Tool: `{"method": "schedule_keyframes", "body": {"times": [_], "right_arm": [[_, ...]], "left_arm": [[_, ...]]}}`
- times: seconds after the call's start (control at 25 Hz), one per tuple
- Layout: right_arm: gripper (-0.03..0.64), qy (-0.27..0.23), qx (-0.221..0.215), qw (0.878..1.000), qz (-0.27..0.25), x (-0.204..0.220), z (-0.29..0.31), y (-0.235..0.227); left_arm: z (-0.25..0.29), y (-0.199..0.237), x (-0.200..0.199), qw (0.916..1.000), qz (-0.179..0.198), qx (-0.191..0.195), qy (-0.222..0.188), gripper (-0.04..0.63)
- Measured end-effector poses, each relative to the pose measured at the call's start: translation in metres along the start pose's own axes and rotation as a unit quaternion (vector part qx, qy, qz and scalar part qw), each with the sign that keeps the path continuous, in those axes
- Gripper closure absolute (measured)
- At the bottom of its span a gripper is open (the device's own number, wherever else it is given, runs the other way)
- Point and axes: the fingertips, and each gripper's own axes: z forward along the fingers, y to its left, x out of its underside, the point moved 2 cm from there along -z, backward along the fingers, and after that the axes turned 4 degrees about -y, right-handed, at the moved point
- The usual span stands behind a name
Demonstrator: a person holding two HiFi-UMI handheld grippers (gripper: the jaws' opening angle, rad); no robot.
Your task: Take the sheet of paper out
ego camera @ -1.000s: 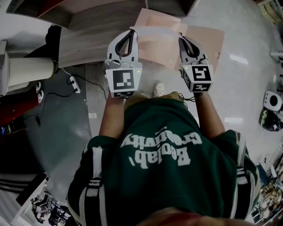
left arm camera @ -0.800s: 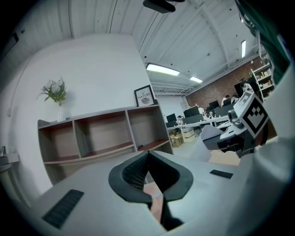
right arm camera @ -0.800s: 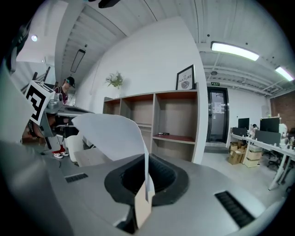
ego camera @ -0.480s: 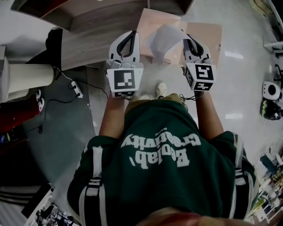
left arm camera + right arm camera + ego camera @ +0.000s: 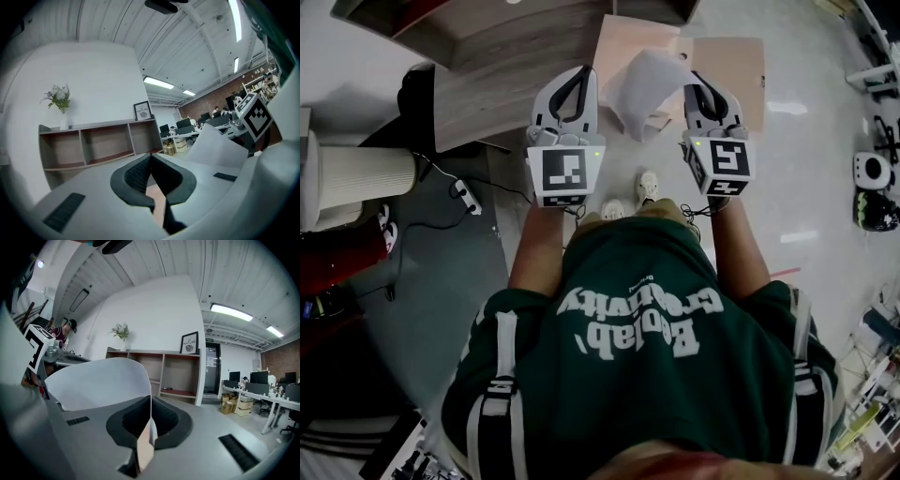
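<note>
A plain white wall (image 5: 93,79) backs a low open wooden shelf unit (image 5: 98,145). Long ceiling strip lights (image 5: 158,83) glow above, office desks with monitors (image 5: 255,387) stand beyond, and the pale glossy floor (image 5: 825,169) reflects light.

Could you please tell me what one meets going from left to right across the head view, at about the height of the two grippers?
Ribbed white cylinder → power strip on the floor → left gripper → sheet of paper → right gripper
</note>
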Motion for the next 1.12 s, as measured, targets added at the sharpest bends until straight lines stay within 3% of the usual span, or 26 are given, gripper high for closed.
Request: {"method": "schedule_keyframes", "body": {"times": [0.28, 0.56, 0.8, 1.12], "right_arm": [[0.583, -0.025, 0.021, 0.999, -0.025, -0.012, -0.033, 0.023], [0.583, -0.041, 0.013, 0.998, -0.036, -0.029, -0.039, 0.031], [0.583, -0.045, 0.009, 0.999, -0.020, -0.029, -0.045, 0.034], [0.583, -0.028, 0.008, 0.999, -0.018, -0.025, -0.047, 0.035]], "left_arm": [[-0.032, -0.007, 0.002, 0.9998, -0.006, 0.014, -0.013, 0.577], [-0.039, -0.002, -0.005, 0.9998, -0.011, 0.008, -0.012, 0.577], [-0.051, -0.004, -0.012, 0.9999, -0.002, 0.005, -0.012, 0.577], [-0.054, 0.011, -0.002, 0.9995, -0.018, -0.021, 0.017, 0.577]]}}
